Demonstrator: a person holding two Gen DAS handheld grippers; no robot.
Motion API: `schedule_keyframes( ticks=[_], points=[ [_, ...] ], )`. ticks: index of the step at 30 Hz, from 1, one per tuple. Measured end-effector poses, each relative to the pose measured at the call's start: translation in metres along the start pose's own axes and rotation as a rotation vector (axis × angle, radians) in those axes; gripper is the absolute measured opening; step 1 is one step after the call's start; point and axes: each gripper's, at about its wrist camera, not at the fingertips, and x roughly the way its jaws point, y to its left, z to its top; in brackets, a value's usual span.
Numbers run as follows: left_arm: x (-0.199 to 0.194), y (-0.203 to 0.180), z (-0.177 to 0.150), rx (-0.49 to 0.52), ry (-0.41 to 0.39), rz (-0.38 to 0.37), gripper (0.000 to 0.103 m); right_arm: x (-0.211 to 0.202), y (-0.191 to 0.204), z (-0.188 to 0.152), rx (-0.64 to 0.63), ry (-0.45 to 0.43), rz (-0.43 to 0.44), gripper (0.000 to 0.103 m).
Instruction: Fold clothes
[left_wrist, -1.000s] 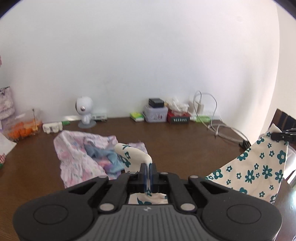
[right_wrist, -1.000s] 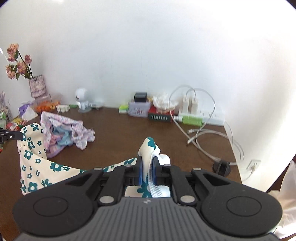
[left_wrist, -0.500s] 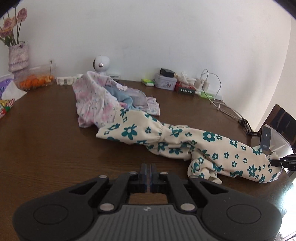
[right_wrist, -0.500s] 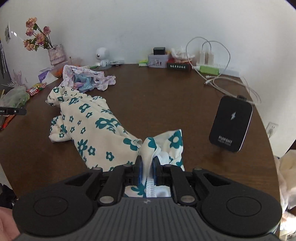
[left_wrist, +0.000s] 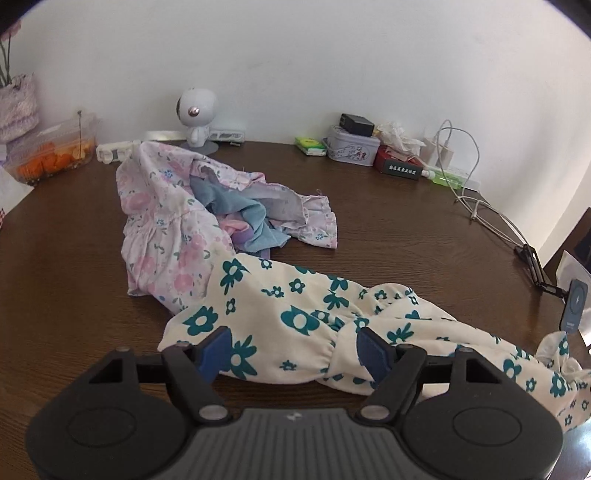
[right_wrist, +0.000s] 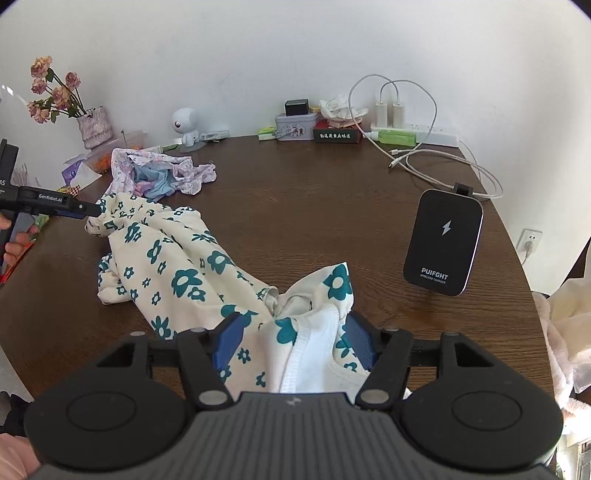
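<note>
The cream garment with teal flowers (left_wrist: 295, 317) lies in a rumpled band on the brown worktop (left_wrist: 406, 229), its long axis running from the near right end toward the far left. Each end sits between a pair of jaws. The left gripper (left_wrist: 293, 349) is opening wide over the left end, pads clear of the cloth. The right gripper (right_wrist: 291, 341) is also opening, the hemmed end (right_wrist: 306, 354) bunched loosely between its pads. A pink floral heap (left_wrist: 177, 221) lies just beyond, touching the garment's far end.
</note>
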Motion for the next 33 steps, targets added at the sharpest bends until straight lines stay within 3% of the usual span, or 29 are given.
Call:
schedule_keyframes(
  ticks=[2,4,6,7,9,10,17,24,29,33],
  points=[
    [0.013,0.001,0.006,-0.034,0.027,0.012,0.071,0.009,0.001,0.003,0.019,0.032,0.010,0.062],
    [0.023,-0.001,0.009,-0.040,0.056,0.032,0.065,0.016,0.003,0.006,0.027,0.072,0.023,0.052],
    [0.030,-0.004,0.009,-0.033,0.077,0.035,0.037,0.020,0.006,0.004,0.016,0.109,0.034,0.033],
    [0.032,-0.004,0.008,-0.034,0.084,0.027,0.034,0.021,0.008,0.003,0.007,0.122,0.041,0.027],
    [0.034,-0.005,0.006,-0.035,0.086,0.012,0.008,0.018,0.013,-0.001,-0.033,0.135,0.046,0.021],
    [0.034,-0.006,0.005,-0.025,0.080,0.008,0.004,0.017,0.015,-0.002,-0.056,0.141,0.046,0.017],
    [0.006,-0.008,-0.013,0.026,0.007,0.003,0.002,0.000,0.032,-0.012,-0.204,0.152,0.027,0.008],
    [-0.066,-0.008,-0.018,0.055,-0.138,-0.028,0.002,-0.035,0.040,0.003,-0.267,0.080,0.011,0.008],
    [-0.064,-0.012,0.016,0.036,-0.163,-0.018,0.002,-0.015,0.035,0.038,-0.279,0.042,-0.040,0.008],
    [-0.041,-0.013,0.069,-0.021,-0.195,-0.010,0.002,0.013,0.032,0.088,-0.313,-0.022,-0.118,0.008]
  ],
)
